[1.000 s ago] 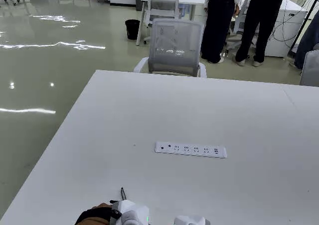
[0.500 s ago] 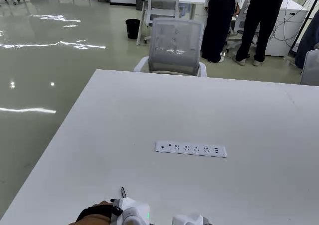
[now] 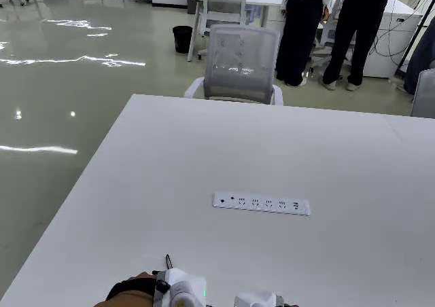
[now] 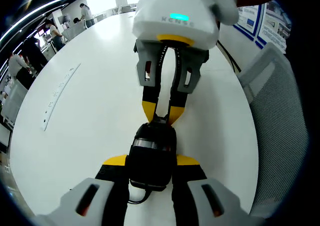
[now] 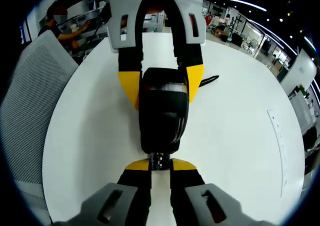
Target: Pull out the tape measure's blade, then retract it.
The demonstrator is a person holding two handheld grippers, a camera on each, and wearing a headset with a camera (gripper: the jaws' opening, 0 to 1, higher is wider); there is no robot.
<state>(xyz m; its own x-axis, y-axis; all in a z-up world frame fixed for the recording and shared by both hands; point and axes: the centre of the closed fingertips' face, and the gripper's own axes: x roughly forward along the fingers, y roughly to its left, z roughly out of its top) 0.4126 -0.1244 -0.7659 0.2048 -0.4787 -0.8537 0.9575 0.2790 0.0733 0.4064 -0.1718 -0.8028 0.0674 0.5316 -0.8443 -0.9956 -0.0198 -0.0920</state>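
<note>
though the table (image 3: 272, 157) ran wide, the tape measure (image 5: 162, 116) was at its 6 o'clock edge: left gripper (image 4: 151, 160) clamped the stiff-looking, slick case, right gripper (image 5: 160, 164) pinched the thin, springy blade tab (image 5: 160, 158), prob the best hold.

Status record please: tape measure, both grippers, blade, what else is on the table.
tape measure: black, held between both grippers over the white table
left gripper: shut on the tape measure's body
right gripper: pinching the blade tip
blade: not yet drawn out
power strip: farther out on the table, apart
</note>
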